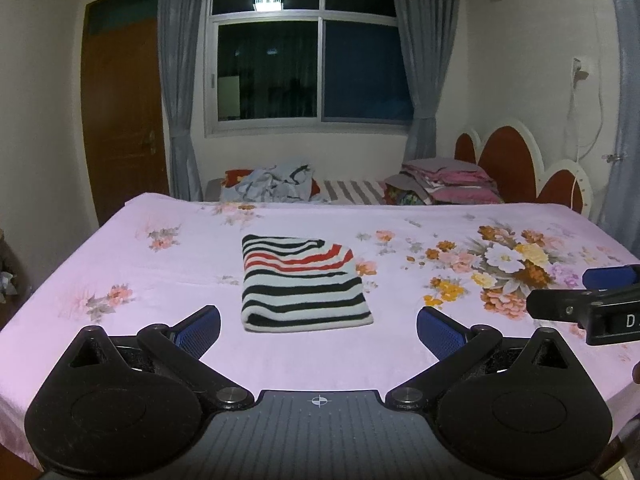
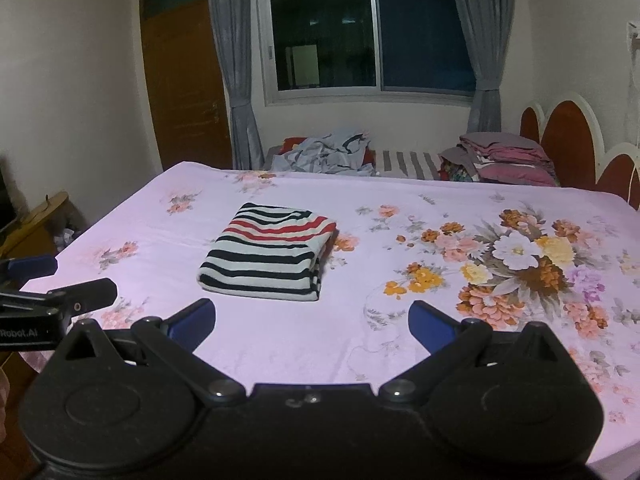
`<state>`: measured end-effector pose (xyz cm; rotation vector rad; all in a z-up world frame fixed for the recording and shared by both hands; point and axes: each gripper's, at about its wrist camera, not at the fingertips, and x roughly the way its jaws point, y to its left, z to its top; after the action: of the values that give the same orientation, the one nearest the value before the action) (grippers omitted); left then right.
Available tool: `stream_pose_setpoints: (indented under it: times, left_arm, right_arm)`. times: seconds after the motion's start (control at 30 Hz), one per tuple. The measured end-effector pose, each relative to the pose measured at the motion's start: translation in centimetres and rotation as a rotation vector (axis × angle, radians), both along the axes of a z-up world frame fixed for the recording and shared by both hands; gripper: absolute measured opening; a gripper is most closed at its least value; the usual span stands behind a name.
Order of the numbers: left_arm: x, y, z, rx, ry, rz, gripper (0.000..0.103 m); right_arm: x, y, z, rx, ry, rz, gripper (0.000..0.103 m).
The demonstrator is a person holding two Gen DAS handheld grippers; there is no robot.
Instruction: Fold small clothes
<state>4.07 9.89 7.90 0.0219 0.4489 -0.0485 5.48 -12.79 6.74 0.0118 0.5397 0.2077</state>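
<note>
My left tongs (image 1: 318,330) hang wide apart over the near edge of the bed (image 1: 168,280) with nothing between them, and just beyond them the striped garment (image 1: 302,282) lies already folded into a neat flat packet near the middle of the pink floral sheet. I judge this piece finished, so the step in hand is the pause between garments. The next move calls for clearing this packet aside or fetching a fresh piece, perhaps from the crumpled grey-blue heap of clothes (image 1: 274,186) on the far side, under the window. To the right, my right tongs (image 2: 312,324) are likewise spread and empty, apart from the garment, which sits ahead and a little left of them. The left view catches the right tongs from the side at its right edge, above the big flower bouquet print (image 1: 508,272). The right view alone shows the folded layers stacked at the packet's right end, and wooden furniture (image 2: 44,216) on the floor left of the bed. In it the left tongs poke in at the left edge.
</note>
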Motion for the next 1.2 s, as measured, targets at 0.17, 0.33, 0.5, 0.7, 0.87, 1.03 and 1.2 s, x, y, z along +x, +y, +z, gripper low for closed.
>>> stream_pose_setpoints:
  times: [0.17, 0.33, 0.5, 0.7, 0.87, 1.03, 1.2]
  left_arm:
    - [-0.05, -0.09, 0.15, 0.001, -0.004, -0.002, 0.103]
    - [-0.18, -0.14, 0.30, -0.001, -0.010, 0.004, 0.103]
    - [-0.18, -0.23, 0.35, 0.001, -0.012, 0.005, 0.103]
    - [-0.16, -0.13, 0.43, 0.003, -0.016, 0.007, 0.103]
    - [-0.09, -0.01, 0.46, 0.002, -0.015, 0.005, 0.103]
    - [-0.10, -0.07, 0.42, 0.002, -0.015, 0.004, 0.103]
    - [-0.09, -0.14, 0.44, 0.005, -0.017, 0.004, 0.103]
  right_arm:
    - [-0.21, 0.04, 0.15, -0.006, -0.009, -0.002, 0.103]
    - [-0.37, 0.08, 0.26, -0.011, -0.013, 0.002, 0.103]
    - [-0.38, 0.12, 0.27, -0.013, -0.014, 0.001, 0.103]
    - [-0.48, 0.16, 0.36, -0.015, -0.015, 0.010, 0.103]
    - [-0.53, 0.09, 0.41, -0.016, -0.015, 0.007, 0.103]
    - [-0.51, -0.18, 0.48, -0.015, -0.014, 0.000, 0.103]
    - [-0.48, -0.30, 0.44, -0.015, -0.015, 0.000, 0.103]
